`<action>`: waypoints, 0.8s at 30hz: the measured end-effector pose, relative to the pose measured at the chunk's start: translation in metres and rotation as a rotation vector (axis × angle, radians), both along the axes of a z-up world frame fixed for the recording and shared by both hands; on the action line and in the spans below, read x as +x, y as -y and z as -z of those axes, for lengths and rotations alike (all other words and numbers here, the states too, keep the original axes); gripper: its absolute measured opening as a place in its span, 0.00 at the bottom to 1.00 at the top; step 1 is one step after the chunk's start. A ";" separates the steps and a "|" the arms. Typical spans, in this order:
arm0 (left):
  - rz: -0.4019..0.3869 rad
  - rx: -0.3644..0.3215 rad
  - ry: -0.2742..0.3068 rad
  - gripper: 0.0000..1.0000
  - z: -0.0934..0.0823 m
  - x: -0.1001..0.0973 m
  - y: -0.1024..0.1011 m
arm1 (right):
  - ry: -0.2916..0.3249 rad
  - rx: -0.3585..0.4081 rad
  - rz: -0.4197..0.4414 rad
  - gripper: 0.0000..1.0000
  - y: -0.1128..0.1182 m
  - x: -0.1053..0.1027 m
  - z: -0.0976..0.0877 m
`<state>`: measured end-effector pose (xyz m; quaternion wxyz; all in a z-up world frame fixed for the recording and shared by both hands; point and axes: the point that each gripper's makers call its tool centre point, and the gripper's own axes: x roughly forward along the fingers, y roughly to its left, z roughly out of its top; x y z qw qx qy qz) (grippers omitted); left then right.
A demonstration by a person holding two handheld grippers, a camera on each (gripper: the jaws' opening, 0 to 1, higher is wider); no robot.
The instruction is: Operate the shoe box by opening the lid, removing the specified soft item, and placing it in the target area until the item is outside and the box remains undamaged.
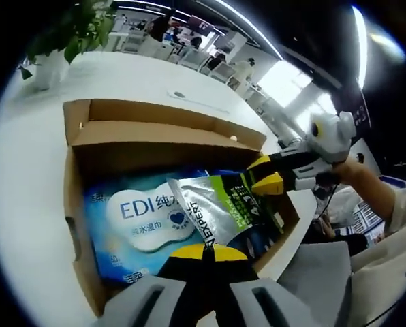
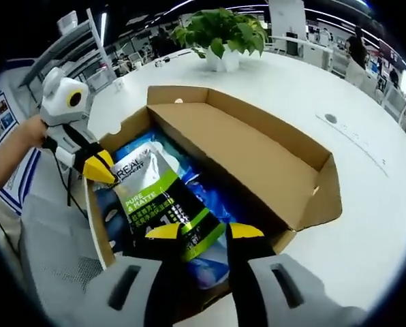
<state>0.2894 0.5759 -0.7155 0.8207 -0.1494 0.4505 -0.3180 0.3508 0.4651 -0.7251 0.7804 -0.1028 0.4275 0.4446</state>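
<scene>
An open cardboard shoe box (image 1: 77,204) (image 2: 257,150) lies on a white table, its lid folded back. A silver, green and black soft pouch (image 1: 223,211) (image 2: 165,197) rests tilted on a blue wet-wipes pack (image 1: 142,218) (image 2: 216,197) inside the box. My left gripper (image 1: 206,253) has its yellow tips close together on the pouch's near edge; from the other side it (image 2: 99,169) meets the pouch's corner. My right gripper (image 2: 204,231) stands open with the pouch's other end between its jaws, and it (image 1: 266,174) comes in from the right.
A potted plant (image 1: 60,41) (image 2: 223,34) stands on the table beyond the box. A person's sleeve (image 1: 394,204) and hand (image 2: 26,136) hold the grippers. White table surface (image 2: 366,204) stretches past the box; office desks lie far behind.
</scene>
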 end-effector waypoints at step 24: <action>-0.006 0.035 0.030 0.00 -0.002 0.003 -0.008 | -0.021 0.123 0.103 0.00 -0.008 -0.002 -0.016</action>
